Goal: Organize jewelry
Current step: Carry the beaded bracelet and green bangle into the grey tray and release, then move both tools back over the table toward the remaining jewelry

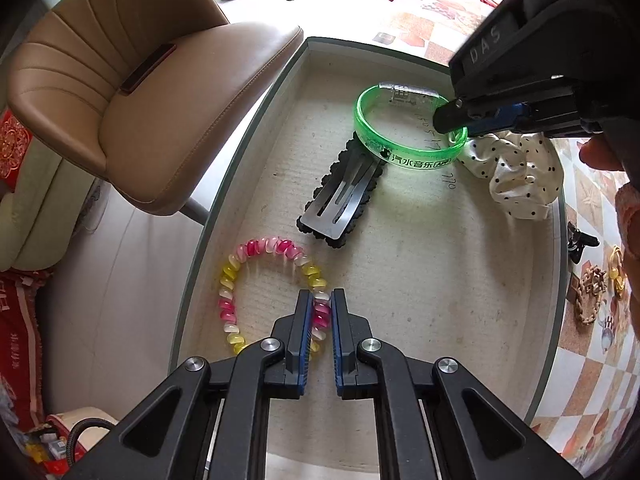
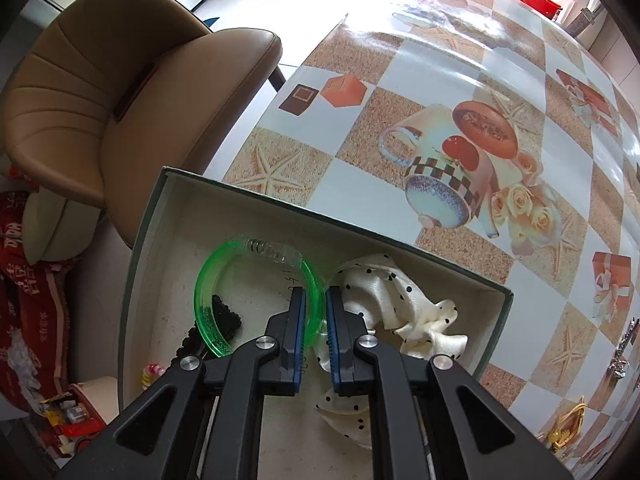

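Note:
A shallow box (image 1: 256, 120) holds the jewelry. My left gripper (image 1: 321, 300) is shut on a pink, yellow and white bead bracelet (image 1: 248, 252) that lies on the box floor at its near left. My right gripper (image 2: 313, 298) is shut on a green translucent bangle (image 2: 208, 280) at the far end of the box; in the left wrist view the bangle (image 1: 400, 152) rests partly on a black hair clip (image 1: 344, 200), with the right gripper (image 1: 452, 116) at its right rim. A white polka-dot scrunchie (image 2: 404, 312) lies just right of the bangle.
The box (image 2: 360, 236) sits on a table with a patterned cloth (image 2: 440, 80). A tan leather chair (image 1: 132, 92) stands to the left of the table. A black clip (image 1: 580, 240), a woven bracelet (image 1: 588, 292) and yellow pieces (image 1: 616, 276) lie on the table right of the box.

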Demonstrator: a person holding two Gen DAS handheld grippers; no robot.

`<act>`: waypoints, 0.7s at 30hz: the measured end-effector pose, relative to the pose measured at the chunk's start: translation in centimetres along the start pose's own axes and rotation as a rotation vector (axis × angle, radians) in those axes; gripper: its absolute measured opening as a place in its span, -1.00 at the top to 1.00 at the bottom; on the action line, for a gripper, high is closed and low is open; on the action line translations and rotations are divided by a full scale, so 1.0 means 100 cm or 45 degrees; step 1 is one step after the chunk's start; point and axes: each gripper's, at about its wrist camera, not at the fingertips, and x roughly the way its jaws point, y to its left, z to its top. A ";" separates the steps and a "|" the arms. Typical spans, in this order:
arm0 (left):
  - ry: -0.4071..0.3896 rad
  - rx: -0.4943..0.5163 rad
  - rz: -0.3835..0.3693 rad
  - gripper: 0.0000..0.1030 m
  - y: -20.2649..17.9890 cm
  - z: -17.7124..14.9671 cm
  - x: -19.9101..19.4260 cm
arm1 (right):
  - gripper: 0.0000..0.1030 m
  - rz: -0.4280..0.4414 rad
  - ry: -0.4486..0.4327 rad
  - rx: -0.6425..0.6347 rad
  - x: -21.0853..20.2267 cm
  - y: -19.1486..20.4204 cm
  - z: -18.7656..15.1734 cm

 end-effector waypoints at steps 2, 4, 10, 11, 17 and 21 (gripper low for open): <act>0.006 0.000 0.001 0.77 -0.001 0.000 -0.001 | 0.25 0.025 -0.004 0.004 -0.003 -0.001 -0.001; -0.001 -0.004 -0.002 0.77 -0.003 -0.001 -0.002 | 0.00 0.047 -0.030 0.007 -0.010 -0.002 -0.002; 0.006 0.008 0.010 0.76 -0.005 -0.002 -0.004 | -0.15 0.138 -0.082 0.025 -0.033 -0.006 -0.007; 0.008 0.007 0.007 0.76 -0.004 -0.001 -0.004 | -0.18 0.151 -0.091 0.035 -0.037 -0.007 -0.009; 0.008 0.011 -0.009 0.76 -0.005 -0.001 -0.013 | -0.35 0.189 -0.128 0.082 -0.062 -0.019 -0.025; -0.006 0.027 -0.017 0.76 -0.009 -0.002 -0.020 | -0.47 0.189 -0.132 0.109 -0.074 -0.028 -0.040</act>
